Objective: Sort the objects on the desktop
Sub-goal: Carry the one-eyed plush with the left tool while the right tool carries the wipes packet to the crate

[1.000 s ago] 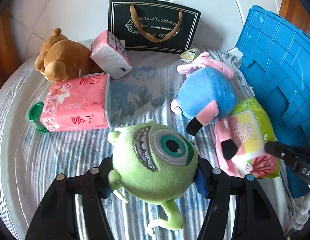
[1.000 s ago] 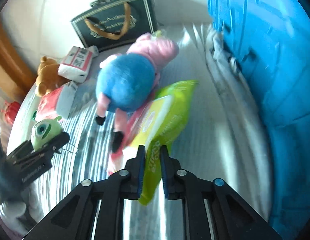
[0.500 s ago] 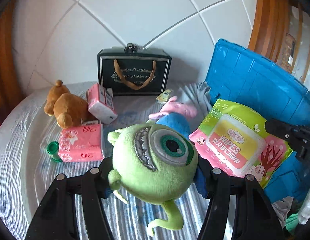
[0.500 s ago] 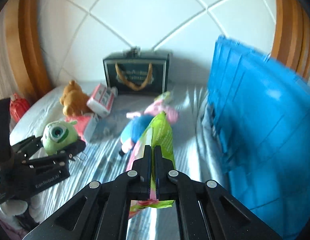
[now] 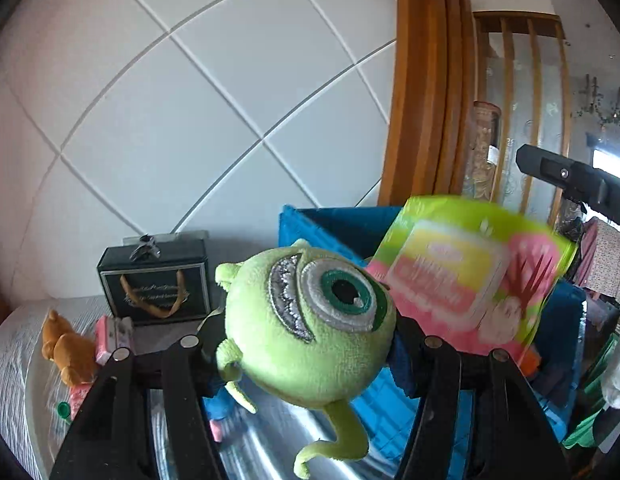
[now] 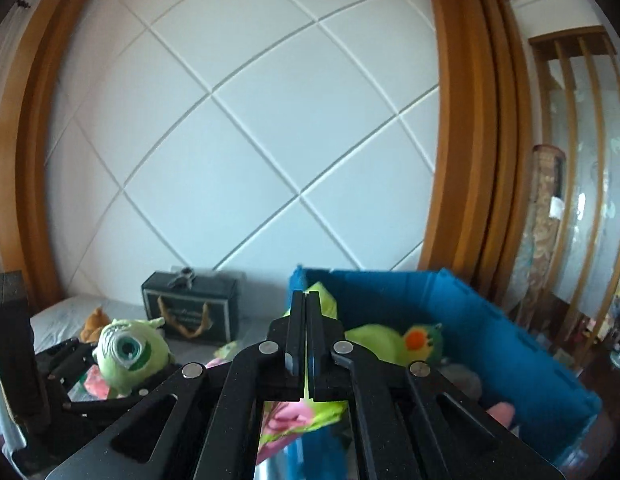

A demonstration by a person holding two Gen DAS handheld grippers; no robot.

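My left gripper [image 5: 310, 344] is shut on a green one-eyed monster plush [image 5: 310, 332], held high above the bed; it also shows in the right wrist view [image 6: 130, 354]. My right gripper [image 6: 306, 308] is shut on a green and pink wipes pack [image 6: 298, 420], which hangs below its fingers at the near rim of the blue crate [image 6: 469, 320]. In the left wrist view the wipes pack [image 5: 465, 276] hangs in front of the blue crate [image 5: 333, 220].
A green parrot-like plush [image 6: 393, 342] lies inside the crate. On the bed sit a black gift bag [image 5: 156, 288], a brown teddy bear [image 5: 66, 350], pink tissue packs [image 5: 112, 334] and a blue plush [image 5: 220, 408], partly hidden. A padded white wall stands behind.
Both grippers have risen well above the bed with their loads and moved toward the blue crate. The wipes pack was lifted off the blanket and now hangs at the crate's rim.
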